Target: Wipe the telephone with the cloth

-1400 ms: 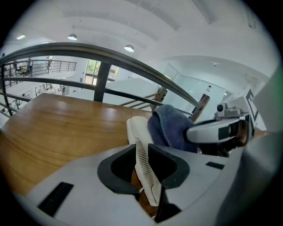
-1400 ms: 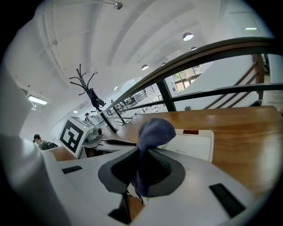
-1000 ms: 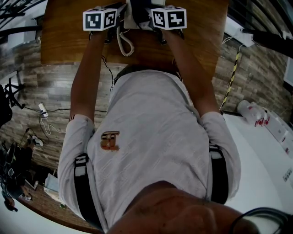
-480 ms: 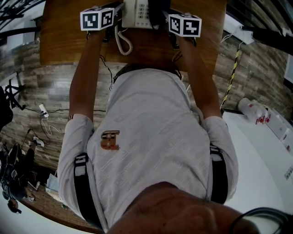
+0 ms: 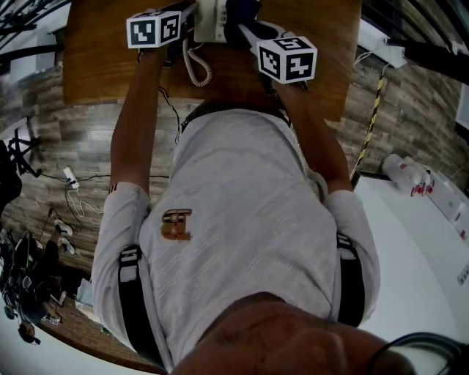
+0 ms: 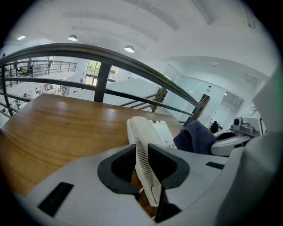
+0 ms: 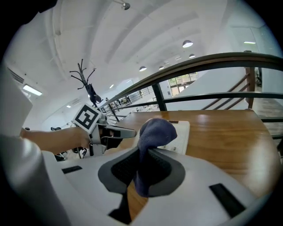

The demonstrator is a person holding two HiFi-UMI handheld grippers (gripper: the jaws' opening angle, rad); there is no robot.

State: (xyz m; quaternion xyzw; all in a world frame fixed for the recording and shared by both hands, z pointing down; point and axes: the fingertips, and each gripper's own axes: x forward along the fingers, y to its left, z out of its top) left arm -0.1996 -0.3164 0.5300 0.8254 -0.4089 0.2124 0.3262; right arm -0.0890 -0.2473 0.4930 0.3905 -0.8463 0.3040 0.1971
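A white telephone (image 6: 152, 131) sits on the wooden table (image 6: 57, 128), at the top of the head view (image 5: 209, 18). My left gripper (image 6: 142, 160) is shut on its white ribbed handset (image 6: 145, 170), which stands on edge between the jaws. A dark blue cloth (image 7: 152, 132) is bunched in my right gripper (image 7: 143, 167), which is shut on it. The cloth's free end hangs over the telephone's keypad side (image 7: 180, 131). The left gripper view shows the cloth (image 6: 194, 137) just right of the phone base.
A coiled cord (image 5: 198, 69) trails from the phone toward the table's near edge. A dark railing (image 6: 110, 57) runs behind the table. A white counter with bottles (image 5: 410, 183) lies to the right, and loose cables (image 5: 69, 190) lie on the floor at left.
My right gripper has drawn back toward the table's near edge and tilted, bringing the cloth with it. The left gripper has barely moved.
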